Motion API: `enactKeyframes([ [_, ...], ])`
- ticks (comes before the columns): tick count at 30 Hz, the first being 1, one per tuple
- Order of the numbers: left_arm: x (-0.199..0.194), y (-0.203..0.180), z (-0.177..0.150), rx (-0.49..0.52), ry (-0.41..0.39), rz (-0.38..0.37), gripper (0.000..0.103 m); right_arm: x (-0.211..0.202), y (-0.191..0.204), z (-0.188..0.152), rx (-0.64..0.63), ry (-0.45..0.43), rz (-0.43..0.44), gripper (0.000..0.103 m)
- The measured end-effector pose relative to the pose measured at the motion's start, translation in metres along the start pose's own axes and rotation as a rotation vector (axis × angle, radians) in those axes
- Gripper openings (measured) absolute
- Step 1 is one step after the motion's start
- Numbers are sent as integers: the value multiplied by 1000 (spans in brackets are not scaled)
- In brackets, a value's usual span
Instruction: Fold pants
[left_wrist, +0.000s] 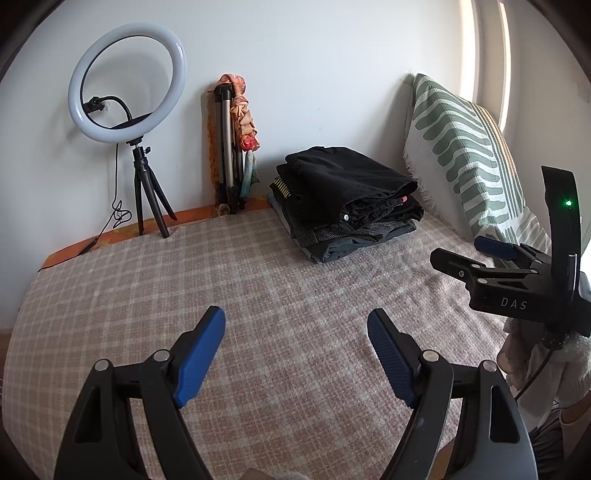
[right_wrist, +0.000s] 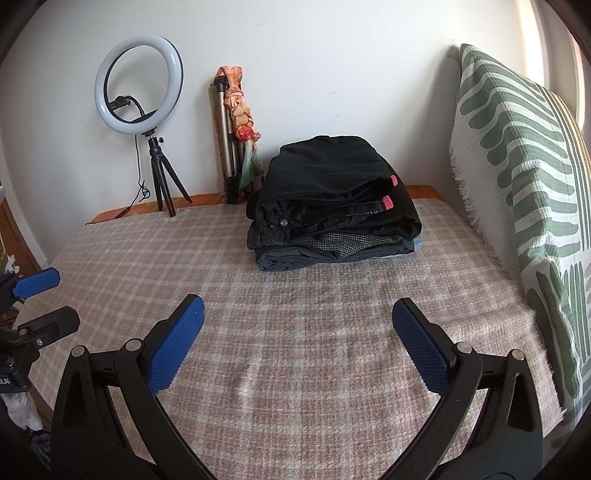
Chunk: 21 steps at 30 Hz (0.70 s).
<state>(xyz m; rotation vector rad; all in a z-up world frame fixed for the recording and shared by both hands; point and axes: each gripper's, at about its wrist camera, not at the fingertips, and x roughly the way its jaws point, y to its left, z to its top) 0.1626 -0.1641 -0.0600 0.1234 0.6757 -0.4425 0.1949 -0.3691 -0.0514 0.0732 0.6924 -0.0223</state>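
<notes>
Both grippers hang over a bed covered in a beige checked blanket (right_wrist: 295, 332), and neither holds anything. The left gripper (left_wrist: 295, 347) has its blue-padded fingers (left_wrist: 201, 356) spread wide over bare blanket; the right gripper (right_wrist: 297, 336) is spread just as wide, also with only blanket between its fingers (right_wrist: 419, 347).

The pants (right_wrist: 328, 184) lie folded — black, on top of a stack of other folded dark clothes (right_wrist: 332, 247) — at the far side of the bed near the wall, well apart from both grippers. A green-and-white striped pillow (right_wrist: 517, 155) leans upright just to the right of the stack.

Against the wall on the left stands a ring light (left_wrist: 127, 83) on a small black tripod (left_wrist: 147, 192) (its cable trails down onto the bed edge). Between it and the stack a folded tripod (left_wrist: 225, 147) leans on the wall with an orange patterned cloth (left_wrist: 243, 114) draped over it.
</notes>
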Motion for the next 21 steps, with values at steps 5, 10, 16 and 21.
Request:
enactKeyframes([
  [5, -1, -2, -1, 13, -4, 14, 78, 0, 0, -1, 2, 1, -2, 103],
  [10, -4, -2, 0, 8, -10, 11, 78, 1, 2, -1, -2, 3, -1, 103],
  [16, -5, -2, 0, 6, -2, 8, 78, 3, 3, -1, -3, 6, 2, 103],
  [21, -5, 0, 0, 3, -5, 16, 78, 3, 4, -1, -3, 8, 0, 103],
])
